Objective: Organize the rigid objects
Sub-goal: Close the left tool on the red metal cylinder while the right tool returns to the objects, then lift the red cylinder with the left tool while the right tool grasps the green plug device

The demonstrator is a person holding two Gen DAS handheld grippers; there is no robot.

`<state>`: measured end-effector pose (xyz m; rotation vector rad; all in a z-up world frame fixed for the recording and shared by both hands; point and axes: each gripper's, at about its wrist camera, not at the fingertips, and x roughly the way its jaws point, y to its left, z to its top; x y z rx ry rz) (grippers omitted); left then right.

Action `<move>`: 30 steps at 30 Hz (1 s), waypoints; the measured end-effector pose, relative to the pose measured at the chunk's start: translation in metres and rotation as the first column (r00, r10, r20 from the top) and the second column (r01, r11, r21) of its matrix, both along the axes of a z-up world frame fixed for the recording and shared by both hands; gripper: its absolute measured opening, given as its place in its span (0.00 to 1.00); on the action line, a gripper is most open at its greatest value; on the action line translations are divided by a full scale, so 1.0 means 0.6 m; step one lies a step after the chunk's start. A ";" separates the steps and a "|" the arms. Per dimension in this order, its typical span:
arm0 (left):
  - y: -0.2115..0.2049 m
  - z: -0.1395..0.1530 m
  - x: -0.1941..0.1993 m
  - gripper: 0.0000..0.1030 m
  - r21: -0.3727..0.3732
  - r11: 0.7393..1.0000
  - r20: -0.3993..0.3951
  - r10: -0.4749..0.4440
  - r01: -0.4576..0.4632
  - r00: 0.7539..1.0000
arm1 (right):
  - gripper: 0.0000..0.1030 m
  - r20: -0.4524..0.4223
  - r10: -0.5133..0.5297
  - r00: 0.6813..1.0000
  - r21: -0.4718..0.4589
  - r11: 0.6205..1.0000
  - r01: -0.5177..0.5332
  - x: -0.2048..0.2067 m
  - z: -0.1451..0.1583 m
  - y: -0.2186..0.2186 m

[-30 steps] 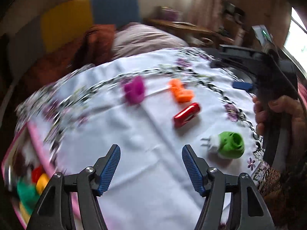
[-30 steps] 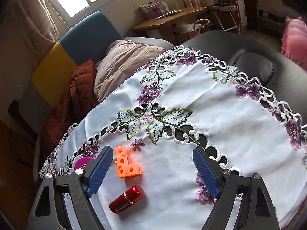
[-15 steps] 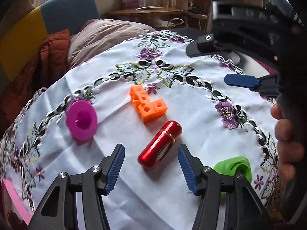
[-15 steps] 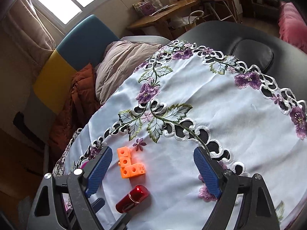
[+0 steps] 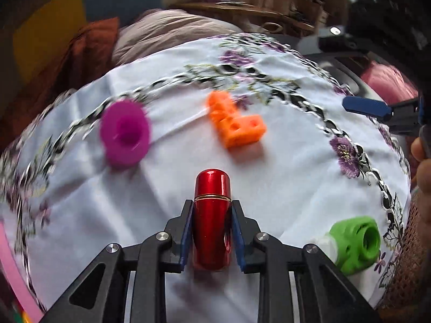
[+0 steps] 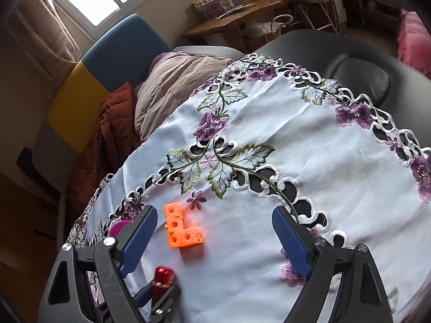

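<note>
Fingers [image 5: 186,231] of left gripper [image 5: 211,231] clamp red cylinder [image 5: 212,215] between them.

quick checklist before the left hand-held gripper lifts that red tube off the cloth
1. Grip: the left hand-held gripper has both blue pads against the red tube: ok.
2. Centring: the tube lies along the line of the fingers, its capped end sticking out ahead of the tips: ok.
3. Cloth caught in the jaws: the underside of the tube is hidden: cannot tell.
4. Neighbours clear: the orange block piece, the magenta ring and the green fitting all lie apart from the tube: ok.
5. Right hand-held gripper: open, nothing held, off to the side: ok.
6. Drop-off spot: only a pink edge shows at lower left: cannot tell.
</note>
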<state>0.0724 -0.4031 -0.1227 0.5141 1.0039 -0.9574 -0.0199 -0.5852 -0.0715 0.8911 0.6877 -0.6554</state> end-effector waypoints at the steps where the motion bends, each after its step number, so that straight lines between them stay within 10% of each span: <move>1: 0.016 0.001 0.001 0.25 -0.005 1.000 -0.011 0.027 -0.027 1.000 | 0.85 0.000 0.006 1.000 0.007 1.000 -0.006 0.002 -0.002 0.000; 12: 0.174 0.004 -0.079 0.25 -0.055 0.989 0.049 0.140 -0.137 0.989 | 0.85 -0.019 0.106 0.994 0.119 0.987 -0.103 0.029 -0.037 0.014; 18: 0.203 0.004 -0.091 0.25 -0.090 0.985 0.052 0.149 -0.144 0.988 | 0.77 0.005 0.326 0.945 0.096 0.941 -0.325 0.045 0.013 0.055; 23: 0.210 0.002 -0.089 0.25 -0.123 0.980 0.035 0.159 -0.154 0.987 | 0.85 -0.103 0.562 0.821 0.039 0.827 -0.561 0.036 0.072 0.087; 30: 0.216 0.002 -0.093 0.25 -0.130 0.978 0.042 0.170 -0.164 0.984 | 0.87 -0.432 0.684 0.588 0.118 0.689 -0.715 0.035 -0.004 0.163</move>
